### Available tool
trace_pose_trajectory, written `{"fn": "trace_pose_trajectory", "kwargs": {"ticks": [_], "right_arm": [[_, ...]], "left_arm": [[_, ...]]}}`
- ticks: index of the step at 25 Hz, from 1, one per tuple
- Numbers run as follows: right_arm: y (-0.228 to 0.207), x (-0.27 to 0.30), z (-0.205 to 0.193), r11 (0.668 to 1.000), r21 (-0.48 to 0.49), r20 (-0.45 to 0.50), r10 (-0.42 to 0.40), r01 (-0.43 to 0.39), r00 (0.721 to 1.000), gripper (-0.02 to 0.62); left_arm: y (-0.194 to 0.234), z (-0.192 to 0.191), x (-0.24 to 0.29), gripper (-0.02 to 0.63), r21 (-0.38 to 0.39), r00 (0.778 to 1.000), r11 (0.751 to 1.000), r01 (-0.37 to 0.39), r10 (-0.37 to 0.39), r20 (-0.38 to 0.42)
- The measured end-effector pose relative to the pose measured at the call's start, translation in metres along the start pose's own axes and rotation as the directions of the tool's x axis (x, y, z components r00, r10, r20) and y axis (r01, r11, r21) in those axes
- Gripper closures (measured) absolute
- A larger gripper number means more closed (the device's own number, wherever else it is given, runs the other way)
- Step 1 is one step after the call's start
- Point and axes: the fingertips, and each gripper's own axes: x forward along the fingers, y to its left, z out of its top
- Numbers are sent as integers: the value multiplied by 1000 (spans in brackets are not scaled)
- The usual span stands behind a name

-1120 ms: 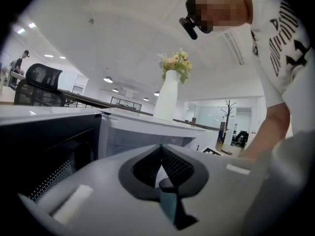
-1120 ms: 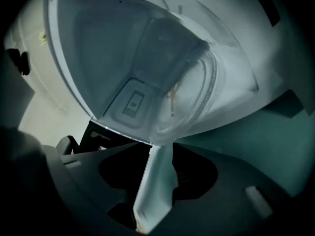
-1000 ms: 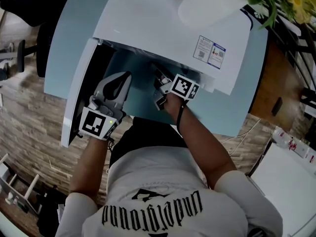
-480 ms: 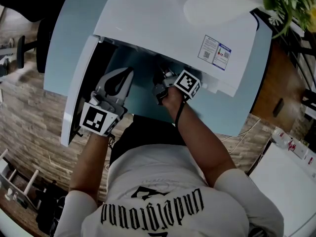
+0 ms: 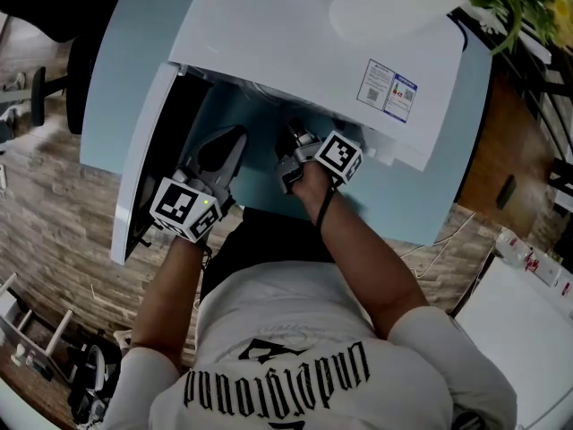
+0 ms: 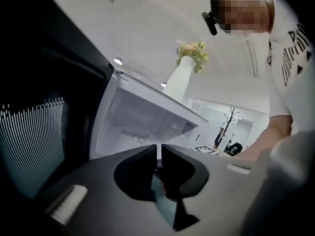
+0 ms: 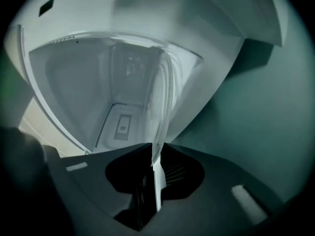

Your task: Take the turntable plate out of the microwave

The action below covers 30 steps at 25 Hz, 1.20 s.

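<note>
ok so the right gripper (image 7: 153,150) has just been closing and now pinches the rim of the turntable plate (image 7: 161,100) just inside the microwave (image 5: 295,43), so I'd draw it out slow and level, with the left gripper (image 6: 159,150) clenched empty beside the microwave's door (image 5: 139,159).

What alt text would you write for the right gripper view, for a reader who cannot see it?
The right hand-held gripper has just been closing its jaws on the rim of the clear glass turntable plate, seen edge-on. The plate runs back into the open white microwave cavity.
</note>
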Motion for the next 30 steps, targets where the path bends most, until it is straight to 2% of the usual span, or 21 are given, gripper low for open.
{"fn": "trace_pose_trajectory", "kwargs": {"ticks": [5, 7, 9, 11, 15, 19, 23, 24, 25, 28, 30], "right_arm": [[-2, -9, -7, 1000, 18, -4, 12, -12, 1000, 540], [-1, -13, -9, 1000, 17, -6, 10, -10, 1000, 540], [1, -17, -11, 1000, 16, -5, 15, -15, 1000, 541], [3, -20, -14, 1000, 18, -7, 20, -19, 1000, 546], [4, -27, -19, 1000, 23, -20, 18, -18, 1000, 551], [9, -38, -25, 999, 32, -28, 28, -27, 999, 555], [9, -45, -28, 999, 30, -41, 19, -18, 999, 557], [9, -47, -29, 999, 34, -45, 25, -24, 999, 557], [10, -48, -30, 999, 40, -49, 34, -32, 998, 557], [7, -56, -32, 1000, 16, -69, 8, -7, 998, 557], [4, -60, -34, 1000, -5, -84, -7, 6, 996, 557]], "left_arm": [[3, -28, 3, 529, -149, 999, 989, -3, -5, -53], [4, -42, 6, 508, -214, 996, 977, -9, -11, -91], [5, -58, 10, 455, -289, 991, 957, -17, -23, -134], [7, -70, 14, 426, -384, 990, 923, -27, -29, -141], [15, -80, 26, 379, -574, 994, 818, -18, -46, -96], [15, -82, 44, 368, -674, 994, 738, 26, -93, -63], [31, -79, 58, 364, -788, 997, 613, 61, -80, 15], [36, -81, 60, 364, -805, 997, 589, 66, -74, 27], [41, -81, 63, 364, -813, 997, 578, 70, -73, 33], [48, -78, 71, 364, -815, 995, 573, 87, -90, 42], [52, -76, 75, 364, -825, 994, 557, 94, -94, 50]]}}
